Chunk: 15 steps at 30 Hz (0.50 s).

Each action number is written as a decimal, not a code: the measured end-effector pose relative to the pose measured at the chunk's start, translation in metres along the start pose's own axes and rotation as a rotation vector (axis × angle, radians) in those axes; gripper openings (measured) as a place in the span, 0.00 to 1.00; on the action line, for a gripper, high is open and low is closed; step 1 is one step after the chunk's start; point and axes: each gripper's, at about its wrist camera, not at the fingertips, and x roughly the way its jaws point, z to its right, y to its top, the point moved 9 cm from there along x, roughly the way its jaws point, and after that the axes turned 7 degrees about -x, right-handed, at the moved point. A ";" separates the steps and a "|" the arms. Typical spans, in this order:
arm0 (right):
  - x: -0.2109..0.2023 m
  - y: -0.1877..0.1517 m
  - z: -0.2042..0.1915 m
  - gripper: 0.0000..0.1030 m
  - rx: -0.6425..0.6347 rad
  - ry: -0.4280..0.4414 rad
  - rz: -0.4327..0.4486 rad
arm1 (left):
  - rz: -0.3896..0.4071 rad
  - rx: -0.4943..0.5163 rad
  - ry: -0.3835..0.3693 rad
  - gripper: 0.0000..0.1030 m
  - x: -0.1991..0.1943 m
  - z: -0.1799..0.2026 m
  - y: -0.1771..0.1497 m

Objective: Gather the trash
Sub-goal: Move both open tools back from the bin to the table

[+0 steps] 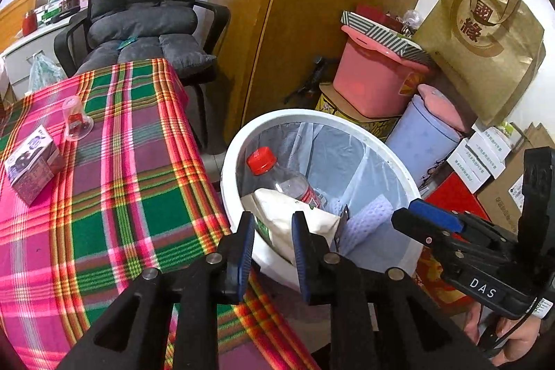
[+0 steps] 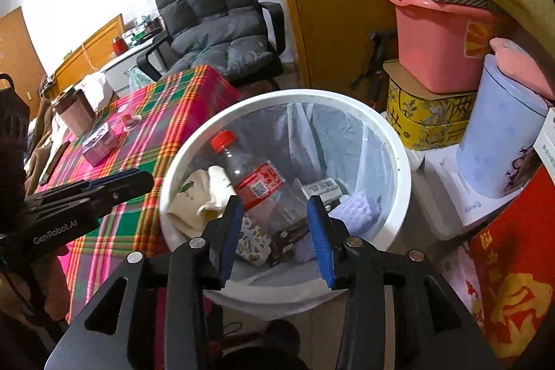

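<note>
Both grippers are hanging over the white bin (image 2: 399,162) with jaws parted and nothing between them — the left gripper (image 1: 272,252) narrowly, the right gripper (image 2: 274,231) wider. Just beyond their tips a red-capped bottle (image 2: 256,182) is lying inside on a cream bag (image 1: 295,217); left of them, a small carton (image 1: 31,165) is sitting on the plaid tablecloth (image 1: 131,162).

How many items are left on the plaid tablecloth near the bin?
2 show clearly in the left wrist view: a small purple carton near the table's left edge and an upturned clear cup just behind it. The right wrist view shows more things farther back; some may be hidden.
</note>
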 end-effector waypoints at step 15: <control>-0.024 0.003 -0.054 0.53 -0.057 0.086 0.052 | 0.071 -0.061 0.016 0.21 -0.065 -0.033 -0.019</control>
